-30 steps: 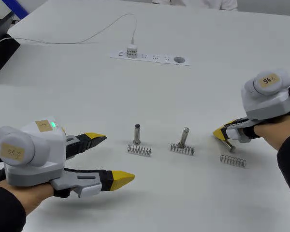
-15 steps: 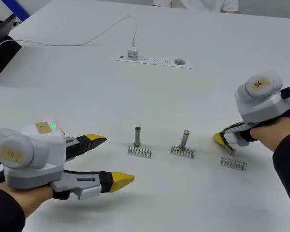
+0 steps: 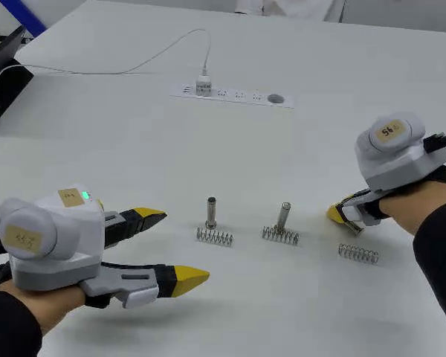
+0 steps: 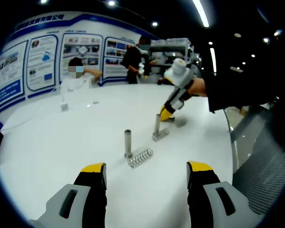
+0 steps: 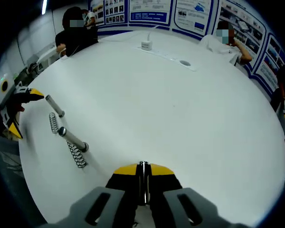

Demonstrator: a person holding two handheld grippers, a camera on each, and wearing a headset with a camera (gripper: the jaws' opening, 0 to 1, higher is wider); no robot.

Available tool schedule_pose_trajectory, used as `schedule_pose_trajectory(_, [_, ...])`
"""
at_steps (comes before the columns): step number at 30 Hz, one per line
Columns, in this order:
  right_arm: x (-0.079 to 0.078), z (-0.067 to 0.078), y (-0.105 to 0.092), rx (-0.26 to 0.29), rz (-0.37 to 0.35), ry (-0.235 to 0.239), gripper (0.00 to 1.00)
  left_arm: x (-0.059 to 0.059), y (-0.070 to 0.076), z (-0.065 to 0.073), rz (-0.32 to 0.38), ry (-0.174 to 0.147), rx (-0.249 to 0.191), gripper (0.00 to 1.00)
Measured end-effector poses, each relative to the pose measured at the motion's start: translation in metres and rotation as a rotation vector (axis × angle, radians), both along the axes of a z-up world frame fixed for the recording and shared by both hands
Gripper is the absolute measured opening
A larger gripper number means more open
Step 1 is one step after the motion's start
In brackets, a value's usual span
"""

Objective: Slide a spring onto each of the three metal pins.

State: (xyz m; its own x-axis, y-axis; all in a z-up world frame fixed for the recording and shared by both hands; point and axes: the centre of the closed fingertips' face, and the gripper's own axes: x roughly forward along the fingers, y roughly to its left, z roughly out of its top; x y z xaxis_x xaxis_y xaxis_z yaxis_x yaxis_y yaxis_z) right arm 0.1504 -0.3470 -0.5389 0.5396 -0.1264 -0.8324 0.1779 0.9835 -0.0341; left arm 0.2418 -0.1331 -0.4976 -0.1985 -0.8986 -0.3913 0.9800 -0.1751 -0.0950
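Two metal pins stand upright on the white table: the left pin [image 3: 211, 211] [image 4: 128, 142] [image 5: 54, 105] and the middle pin [image 3: 283, 216] [image 4: 157, 129] [image 5: 72, 137]. A spring lies in front of each [image 3: 213, 237] [image 3: 280, 236], and a third spring [image 3: 357, 253] lies further right. My right gripper [image 3: 342, 216] [image 5: 142, 171] is low at the table, shut on a third metal pin [image 3: 351, 225] [image 5: 142, 183], just above that third spring. At the lower left my left gripper [image 3: 171, 247] [image 4: 147, 173] is open with nothing between its fingers, pointing at the left pin.
A white power strip [image 3: 238, 94] with a plug and a cable lies at the back of the table [image 3: 134, 141]. A dark object [image 3: 4, 63] sits at the far left edge. People stand beyond the table in the gripper views.
The right gripper's body has swung a little to the left over its tip, still holding the pin. The left gripper, the standing pins and the springs have not moved.
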Motion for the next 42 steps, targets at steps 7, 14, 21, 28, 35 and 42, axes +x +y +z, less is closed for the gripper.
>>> schedule_pose_trajectory(7, [-0.004,0.02,0.005,-0.017,0.004,-0.033,0.09,0.002,0.001,0.002,0.007,-0.004,-0.004,0.7])
schedule_pose_trajectory(14, [-0.013,0.032,0.009,-0.029,-0.005,-0.063,0.09,-0.002,0.001,0.002,0.001,-0.007,-0.006,0.7])
schedule_pose_trajectory(21, [-0.023,0.038,0.007,-0.02,-0.035,-0.09,0.09,-0.001,0.001,0.003,0.001,-0.008,-0.007,0.7])
schedule_pose_trajectory(28, [-0.035,0.041,0.009,-0.015,-0.054,-0.11,0.09,-0.002,0.0,0.004,-0.002,-0.011,-0.008,0.7])
schedule_pose_trajectory(35, [-0.043,0.041,0.011,-0.016,-0.048,-0.12,0.09,-0.004,0.0,0.005,-0.006,-0.012,-0.008,0.69])
schedule_pose_trajectory(42, [-0.044,0.041,0.011,-0.018,-0.039,-0.125,0.09,-0.004,0.0,0.007,-0.008,-0.015,-0.012,0.7])
